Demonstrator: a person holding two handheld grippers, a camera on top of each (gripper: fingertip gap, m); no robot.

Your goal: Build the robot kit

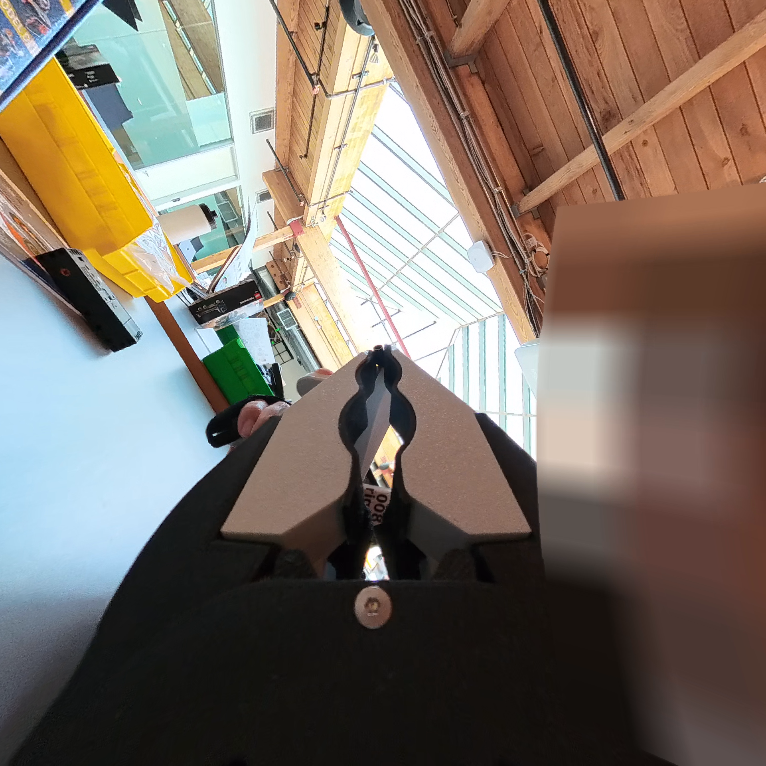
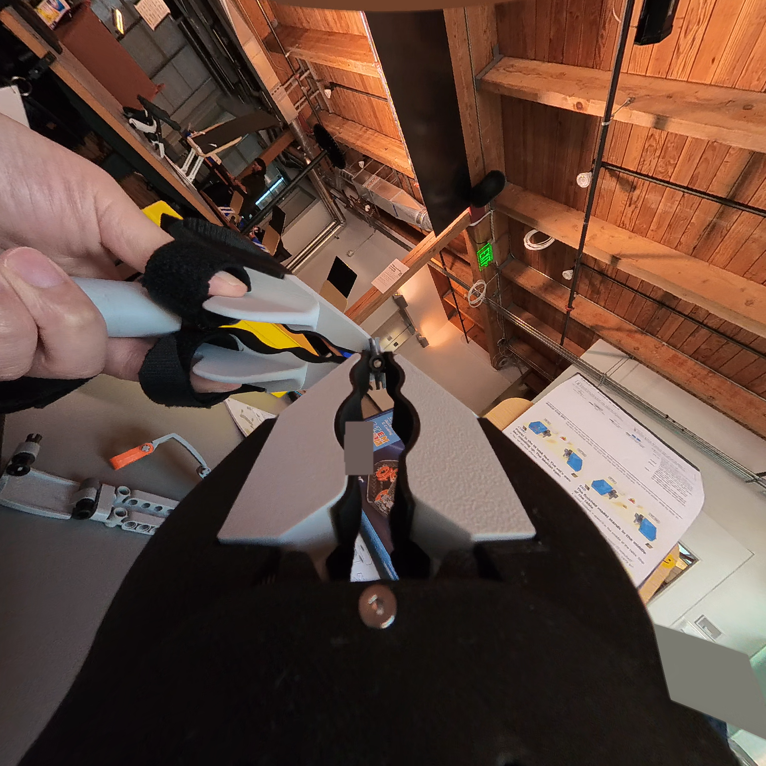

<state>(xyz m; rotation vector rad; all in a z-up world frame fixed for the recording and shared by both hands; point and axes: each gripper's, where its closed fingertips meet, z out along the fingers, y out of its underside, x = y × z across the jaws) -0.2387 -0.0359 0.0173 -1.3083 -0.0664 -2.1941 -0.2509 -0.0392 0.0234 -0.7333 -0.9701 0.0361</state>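
My right gripper (image 2: 377,367) is shut on a small black connector piece (image 2: 376,364) with a round hole, held up in the air. My left gripper (image 2: 365,347), held by a hand in a black fingerless glove (image 2: 186,282), comes in from the left. Its tips are pinched together on a small grey bit (image 2: 375,344) joined to the top of the black connector. In the left wrist view my left gripper (image 1: 382,351) is shut, with a small dark piece (image 1: 378,349) at its tips. The two grippers meet tip to tip.
A grey beam assembly (image 2: 83,497) and an orange piece (image 2: 132,456) on a grey arm lie on the table (image 2: 62,621) at the left. A printed instruction sheet (image 2: 601,476) lies at the right, a blue box (image 2: 383,439) behind my fingers. Yellow bins (image 1: 74,166), a green bin (image 1: 236,369) and a black box (image 1: 91,298) stand along the table edge. Only a small space, under 4 cm, lies between the two pairs of fingers.
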